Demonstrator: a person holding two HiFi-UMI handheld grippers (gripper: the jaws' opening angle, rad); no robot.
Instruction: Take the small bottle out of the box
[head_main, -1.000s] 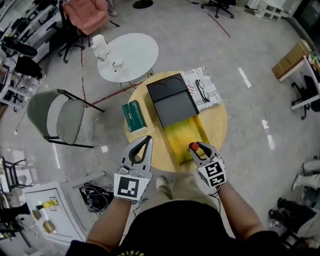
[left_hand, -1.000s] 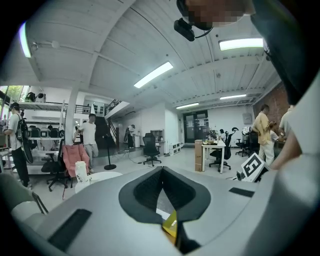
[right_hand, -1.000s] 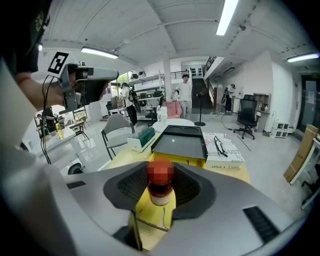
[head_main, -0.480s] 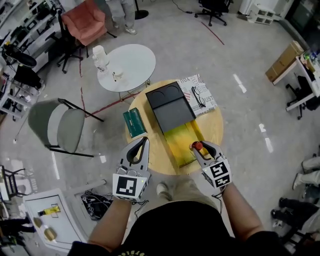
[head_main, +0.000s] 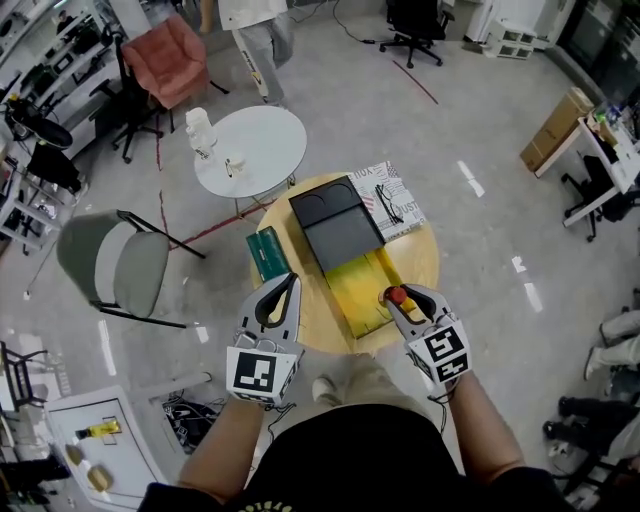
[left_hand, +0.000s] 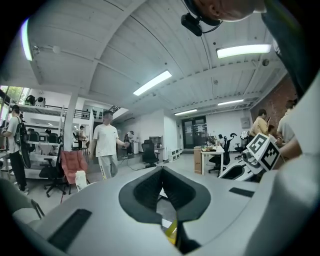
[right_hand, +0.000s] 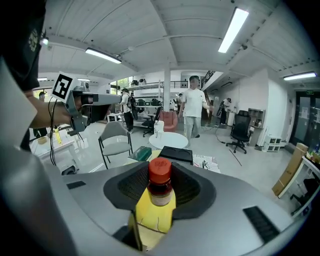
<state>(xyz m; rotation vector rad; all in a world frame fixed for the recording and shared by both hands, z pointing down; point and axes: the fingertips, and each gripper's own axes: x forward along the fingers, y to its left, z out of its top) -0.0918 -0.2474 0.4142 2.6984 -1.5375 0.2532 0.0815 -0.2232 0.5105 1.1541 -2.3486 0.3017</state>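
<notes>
Right tool (head_main: 402, 299): jaws clamped on the small bottle (right_hand: 160, 186), red cap upward, at the near right edge of the open yellow box (head_main: 360, 288). Left tool (head_main: 291, 279): jaws together, empty, left of the box. Round counter (head_main: 418, 262) beneath.

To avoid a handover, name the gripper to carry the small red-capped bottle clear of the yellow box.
Right: right gripper grips the small red-capped bottle; left gripper is shut and empty.
</notes>
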